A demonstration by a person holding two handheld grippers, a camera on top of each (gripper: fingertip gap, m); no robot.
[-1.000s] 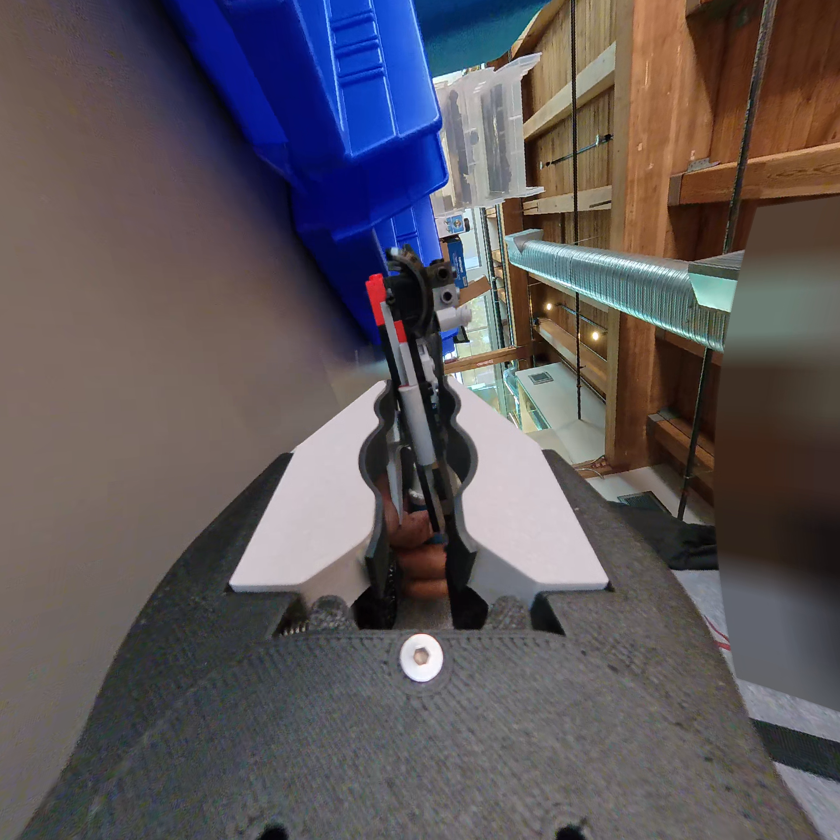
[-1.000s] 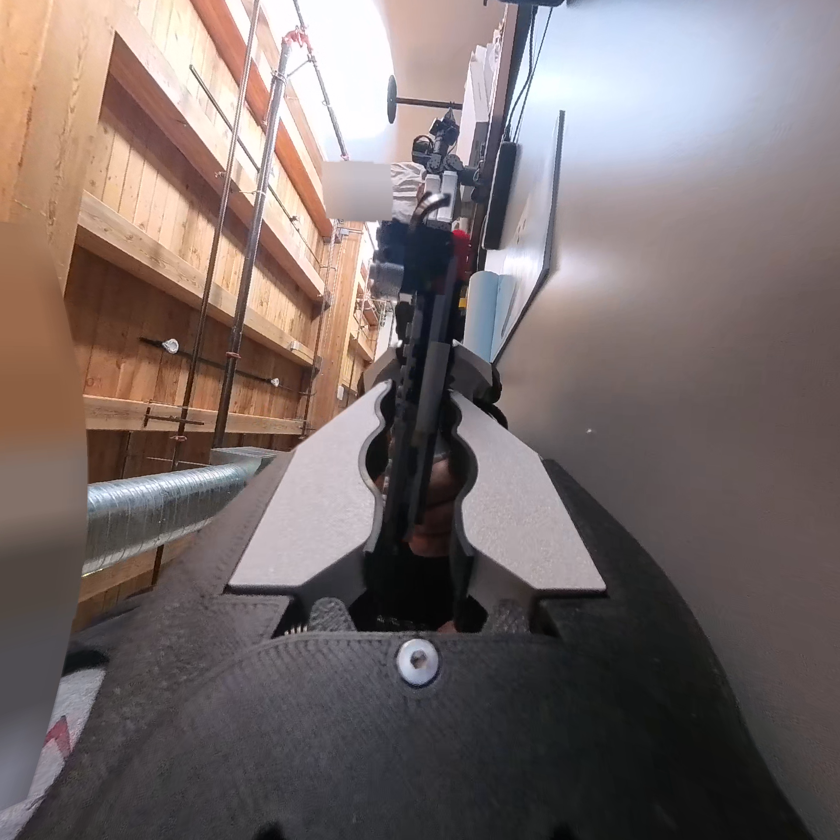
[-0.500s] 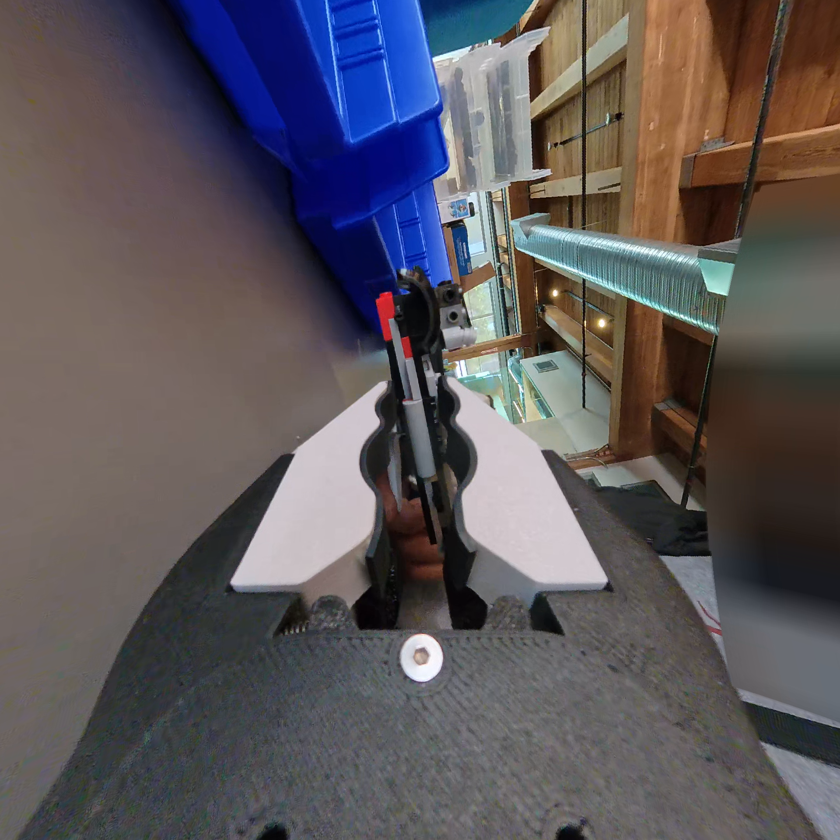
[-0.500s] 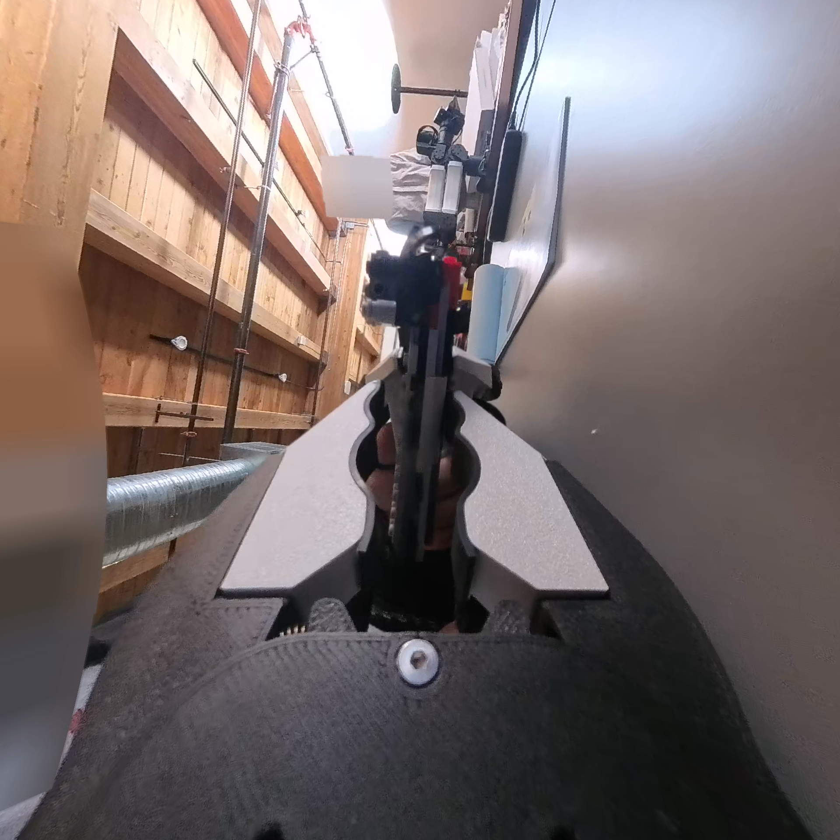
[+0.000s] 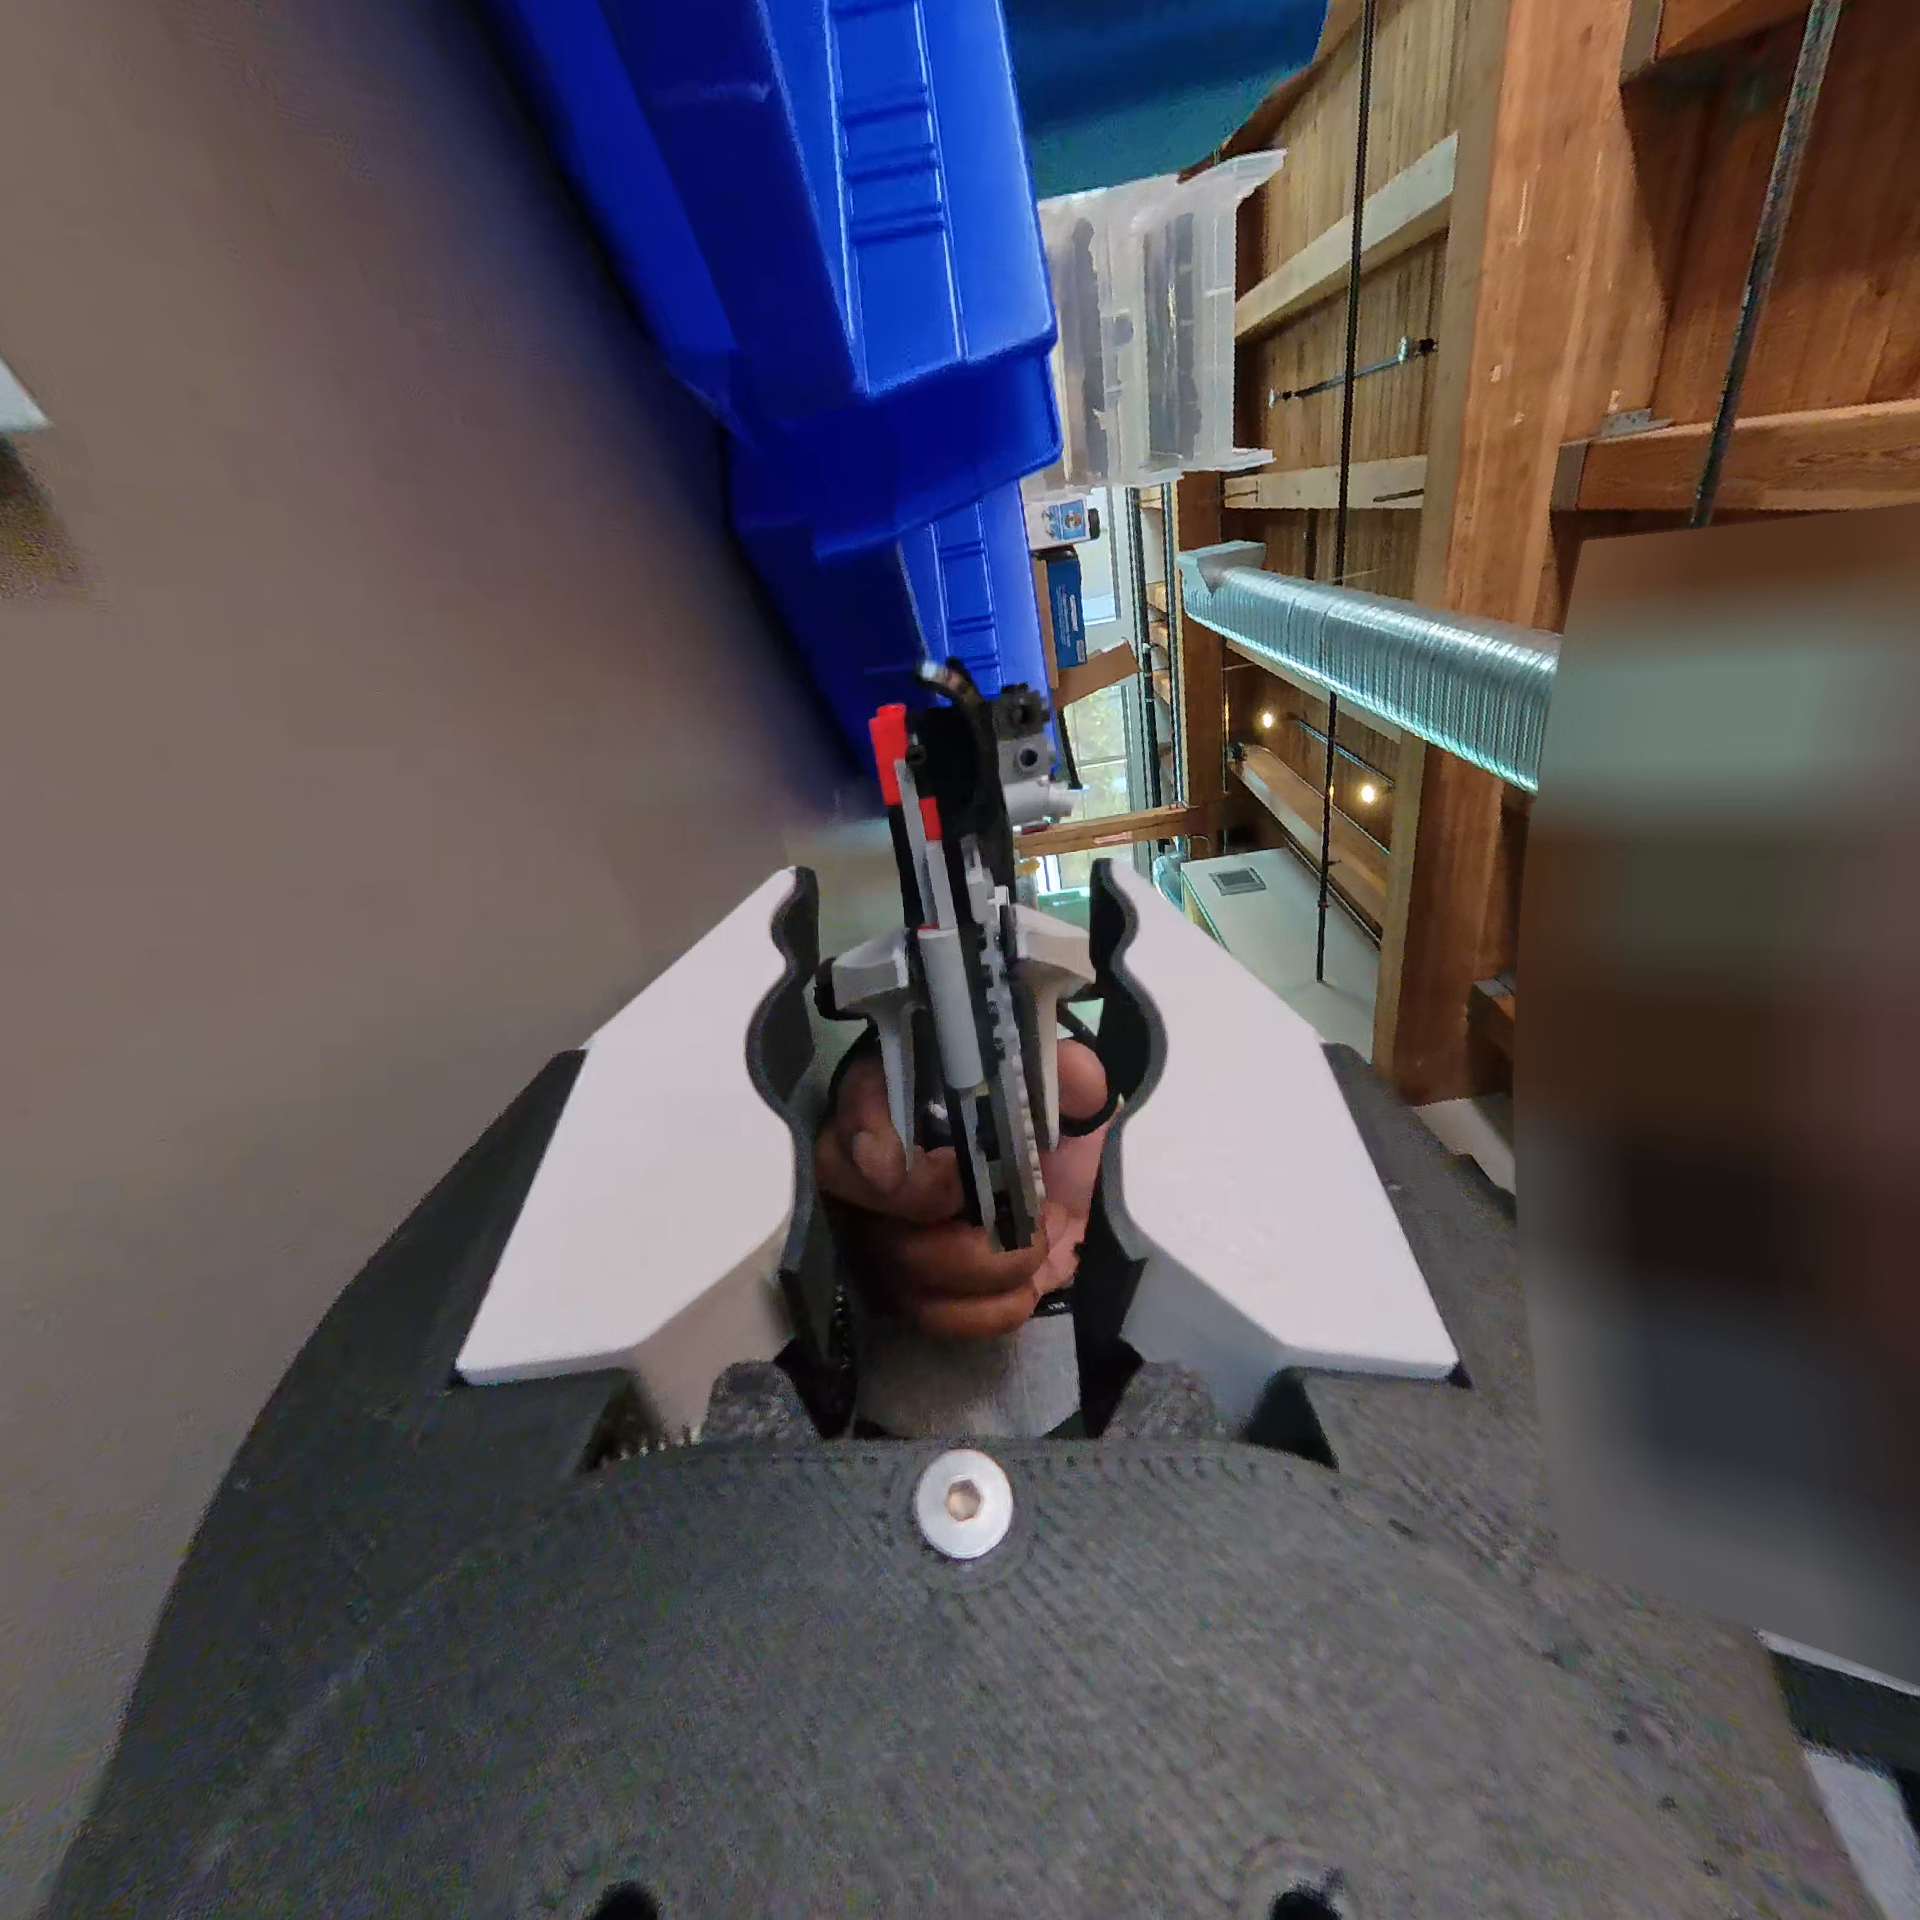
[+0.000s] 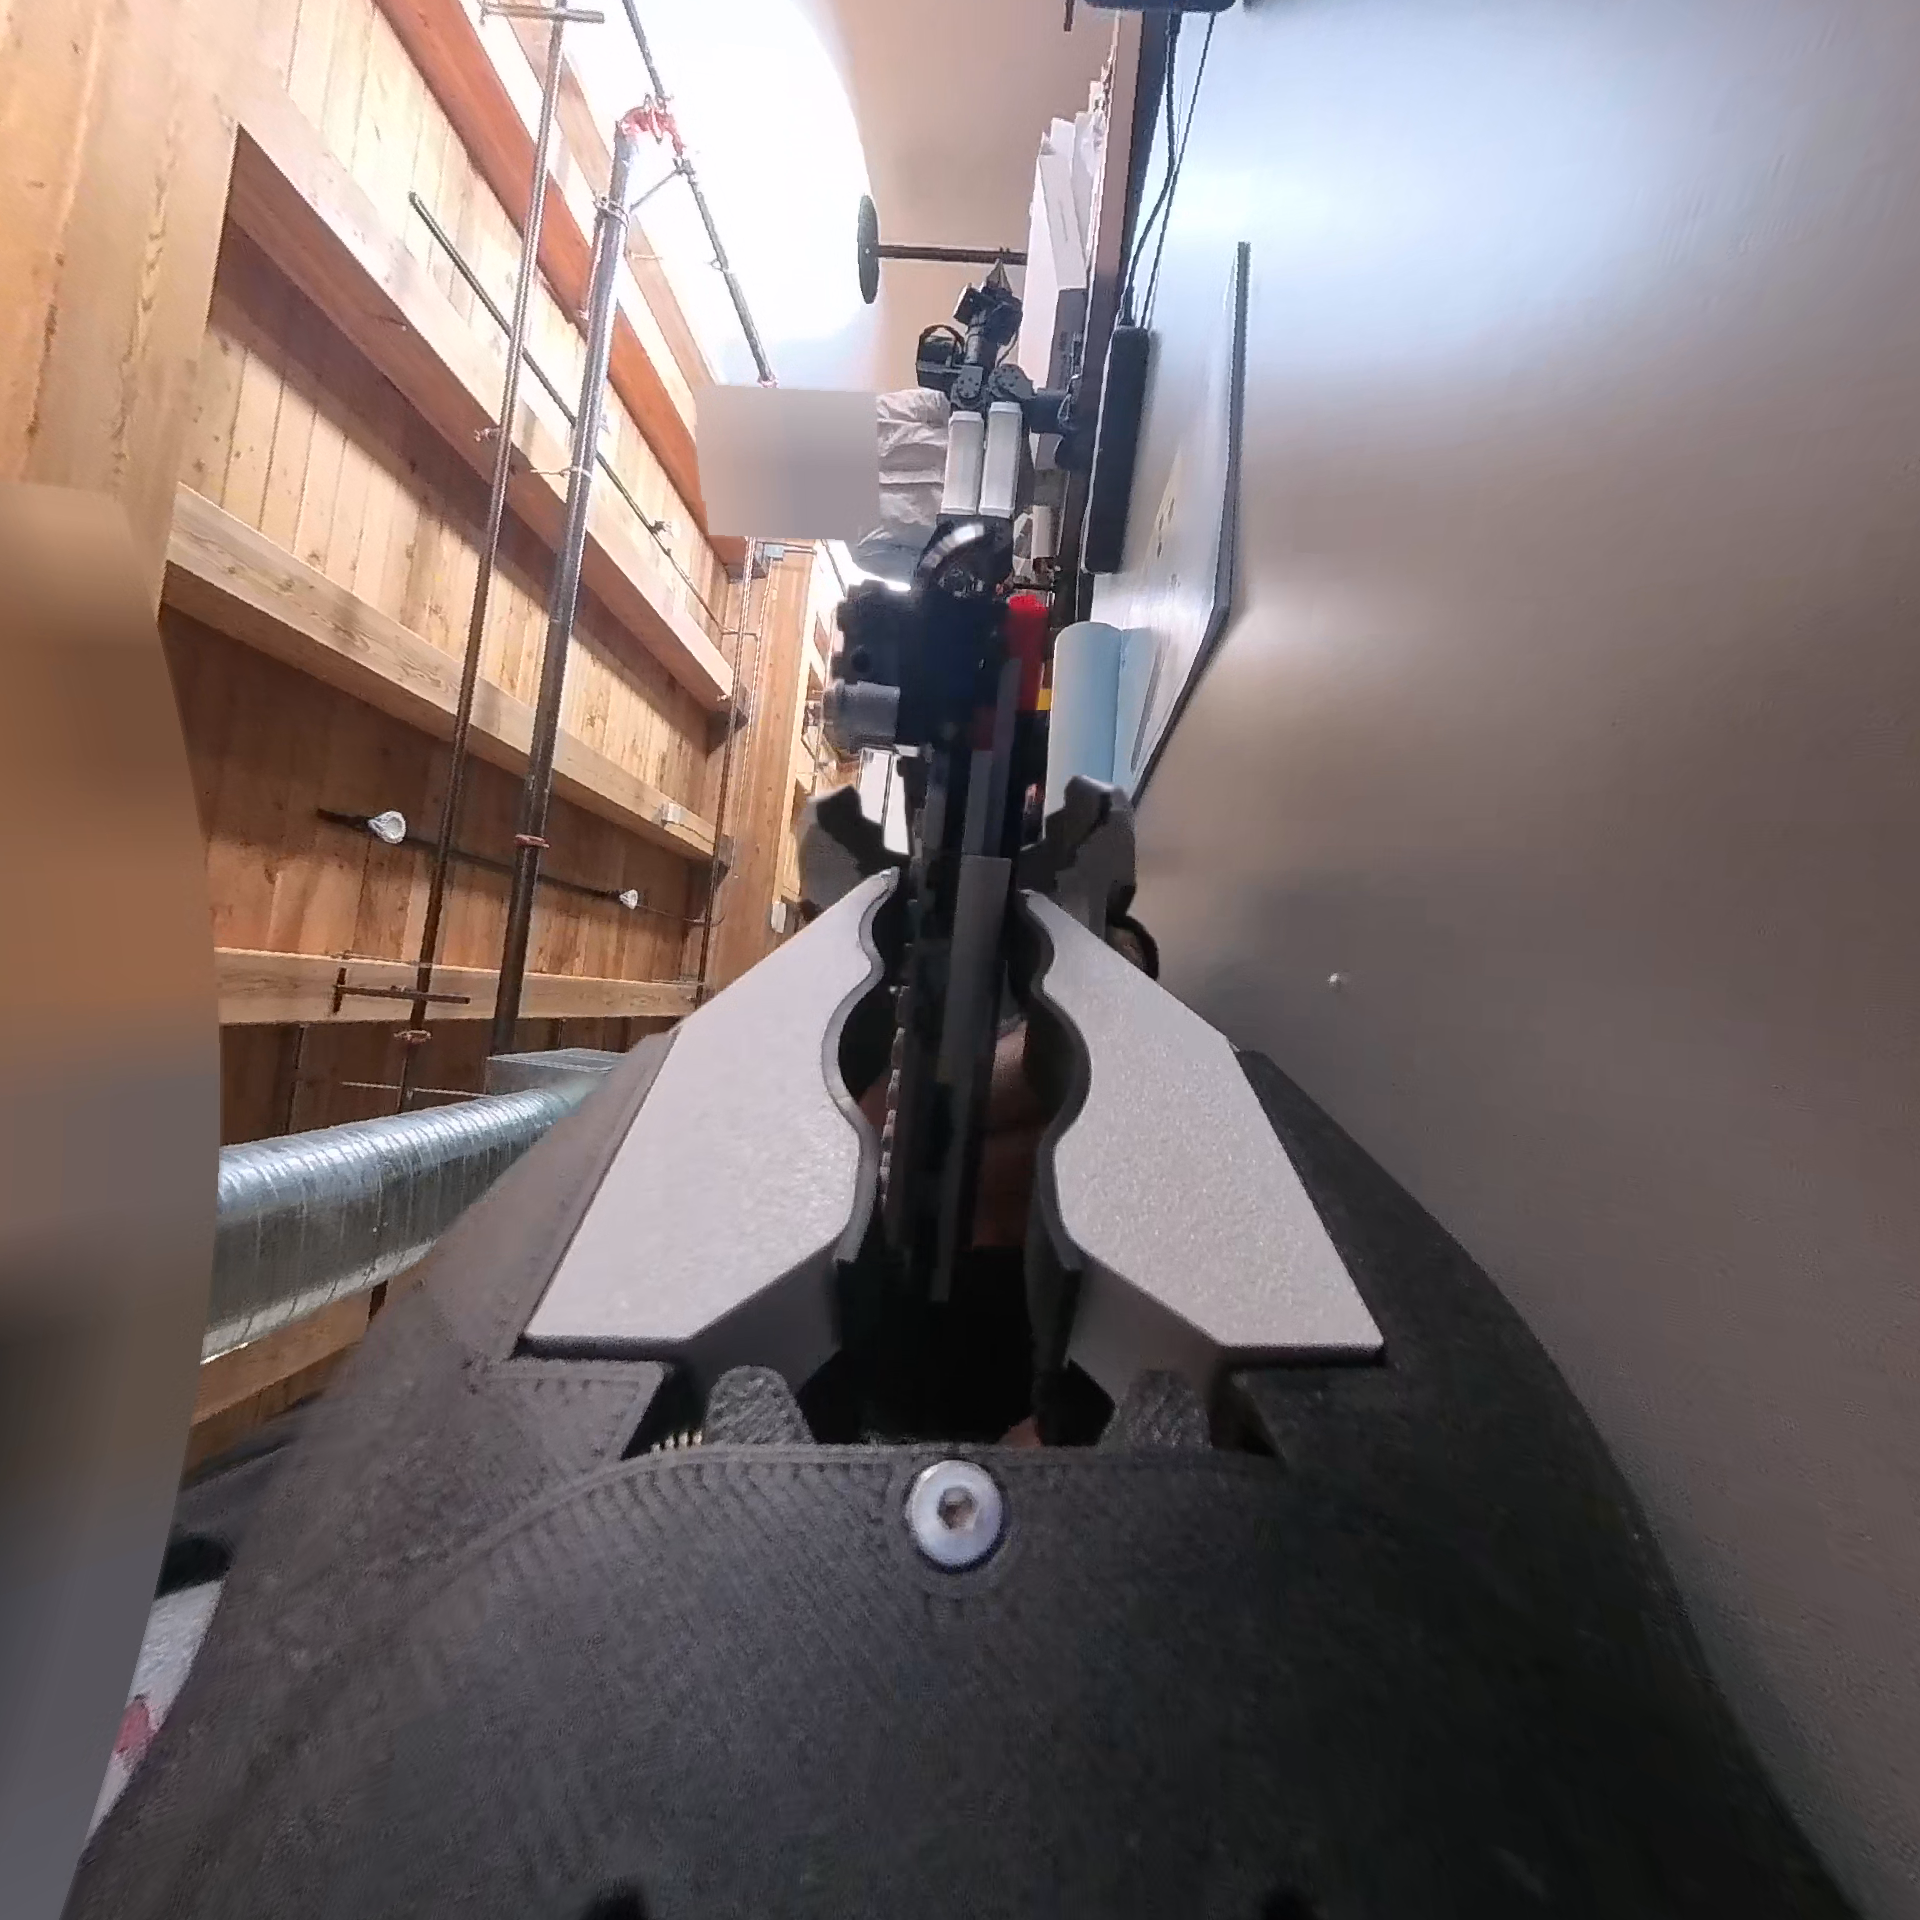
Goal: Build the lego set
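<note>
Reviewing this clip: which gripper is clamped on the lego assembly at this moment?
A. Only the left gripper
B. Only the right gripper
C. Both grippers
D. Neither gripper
B. The right gripper has its fingers pressed against the lego assembly, while the left gripper stands spread with clear gaps on both sides of the assembly.

Left gripper point(image 5: 954, 925) at frame centre, jaws spread wide, gripping nothing. Right gripper point(image 6: 958, 914) at frame centre, jaws clamped close together.
</note>
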